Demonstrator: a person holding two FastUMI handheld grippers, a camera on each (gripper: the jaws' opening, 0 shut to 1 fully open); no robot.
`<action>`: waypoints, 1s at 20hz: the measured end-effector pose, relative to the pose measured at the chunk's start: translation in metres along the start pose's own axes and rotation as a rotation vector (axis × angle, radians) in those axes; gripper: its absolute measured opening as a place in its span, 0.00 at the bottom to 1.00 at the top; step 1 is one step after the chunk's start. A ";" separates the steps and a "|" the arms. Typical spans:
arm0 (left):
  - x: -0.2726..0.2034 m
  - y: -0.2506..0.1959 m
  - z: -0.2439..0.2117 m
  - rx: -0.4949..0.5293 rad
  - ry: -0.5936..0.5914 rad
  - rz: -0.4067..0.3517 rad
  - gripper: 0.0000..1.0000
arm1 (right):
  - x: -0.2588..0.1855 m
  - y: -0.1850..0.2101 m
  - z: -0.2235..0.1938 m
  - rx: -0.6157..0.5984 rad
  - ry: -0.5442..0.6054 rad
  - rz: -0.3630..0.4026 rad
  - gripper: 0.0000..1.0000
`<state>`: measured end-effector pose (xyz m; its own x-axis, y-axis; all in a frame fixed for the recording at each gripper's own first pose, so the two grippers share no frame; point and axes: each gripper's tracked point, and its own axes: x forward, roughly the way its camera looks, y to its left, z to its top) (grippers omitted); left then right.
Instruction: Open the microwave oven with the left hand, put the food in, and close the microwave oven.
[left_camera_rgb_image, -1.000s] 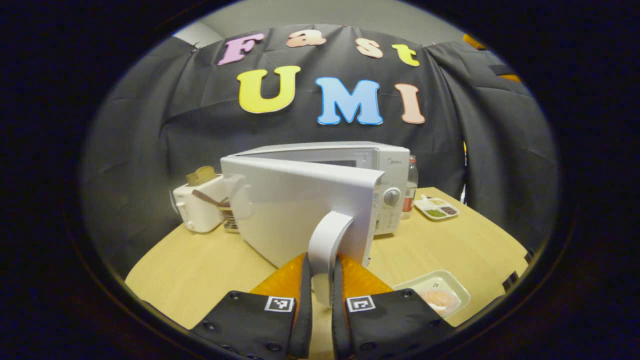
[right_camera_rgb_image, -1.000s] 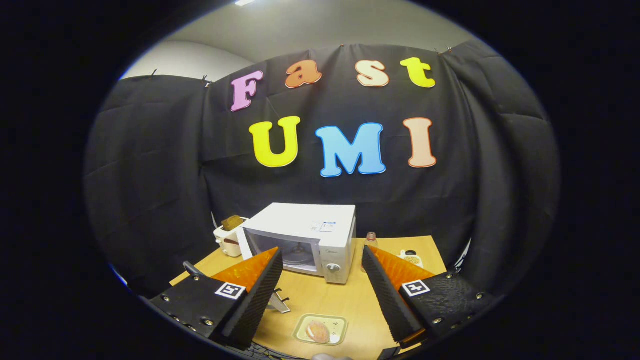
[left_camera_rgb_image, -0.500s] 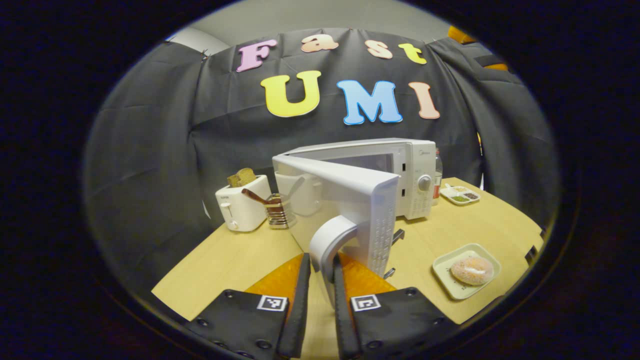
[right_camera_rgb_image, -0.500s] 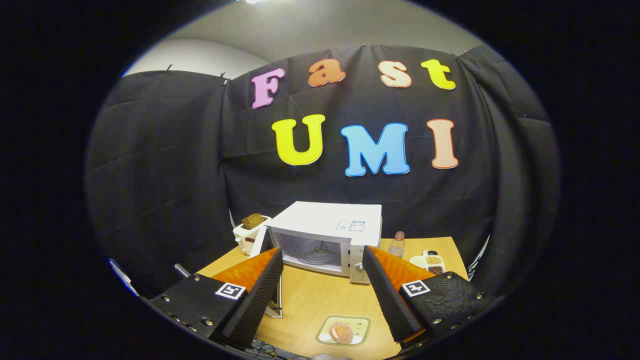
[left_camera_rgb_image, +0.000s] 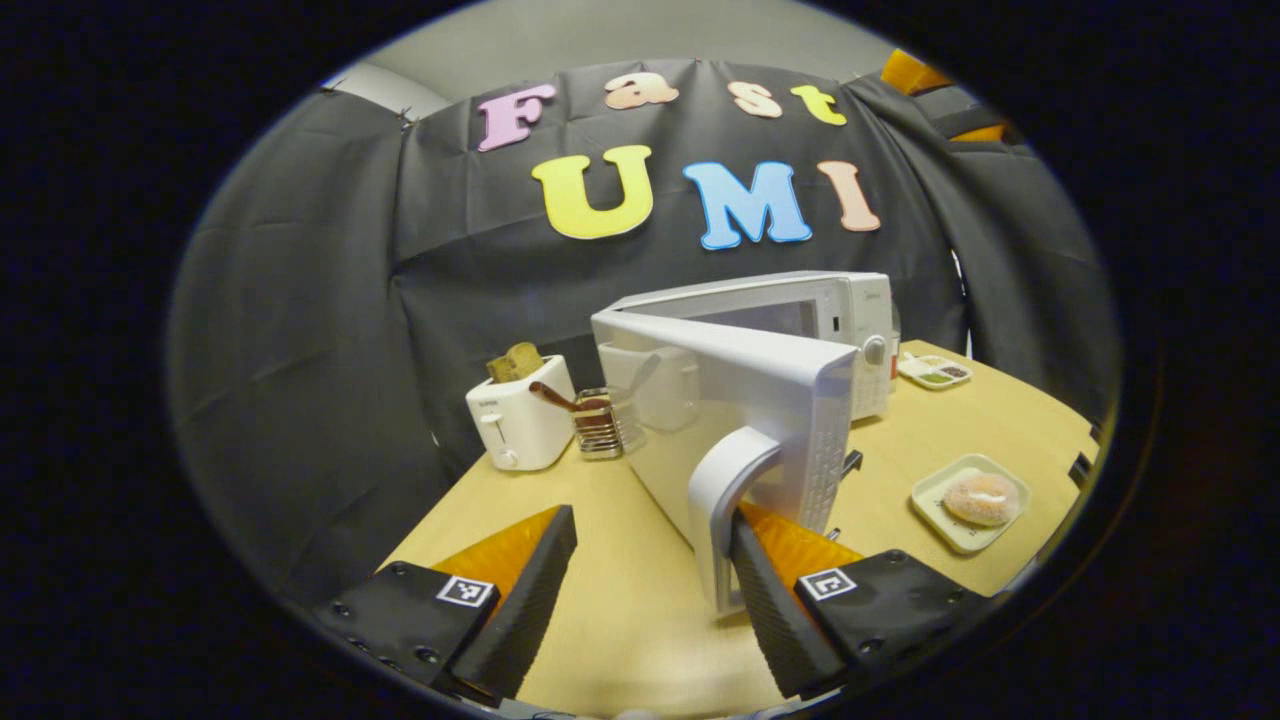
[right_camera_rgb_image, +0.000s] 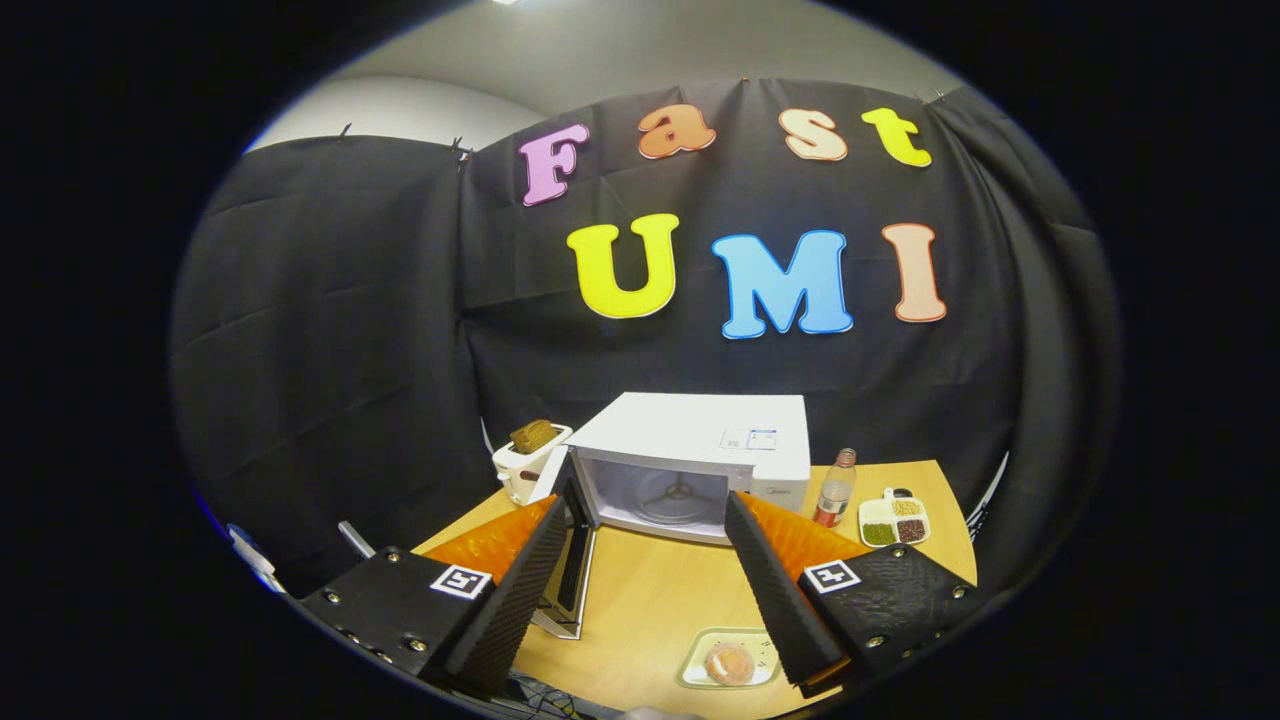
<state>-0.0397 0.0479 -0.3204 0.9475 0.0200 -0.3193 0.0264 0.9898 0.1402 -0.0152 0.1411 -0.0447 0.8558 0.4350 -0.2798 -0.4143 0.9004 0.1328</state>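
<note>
A boxy white microwave oven (right_camera_rgb_image: 700, 455) stands on the pale wooden table (left_camera_rgb_image: 620, 610) with its white door (left_camera_rgb_image: 740, 420) swung wide, the cavity open and bare but for its turntable. The sugared ring doughnut (right_camera_rgb_image: 729, 663) waits on a pale square plate (right_camera_rgb_image: 700, 672) near the front edge, and it could slide off if the plate is tipped on the way in. The left gripper (left_camera_rgb_image: 650, 570) is spread wide, one finger touching the curved white door handle (left_camera_rgb_image: 725, 500), while the right gripper (right_camera_rgb_image: 645, 570), likewise parted and empty, hovers above the plate.
</note>
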 end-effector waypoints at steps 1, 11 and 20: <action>-0.003 0.007 -0.003 -0.009 0.003 0.007 0.91 | 0.003 0.007 -0.003 -0.004 0.007 0.009 0.98; -0.035 0.082 -0.009 -0.022 0.000 0.092 0.91 | 0.027 0.047 -0.017 -0.011 0.031 0.088 0.98; -0.057 0.123 0.019 -0.028 -0.037 0.176 0.91 | 0.027 0.013 -0.040 -0.093 0.040 0.007 0.98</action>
<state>-0.0850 0.1654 -0.2675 0.9480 0.1881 -0.2569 -0.1489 0.9751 0.1644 -0.0097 0.1639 -0.0885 0.8406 0.4389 -0.3173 -0.4484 0.8926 0.0468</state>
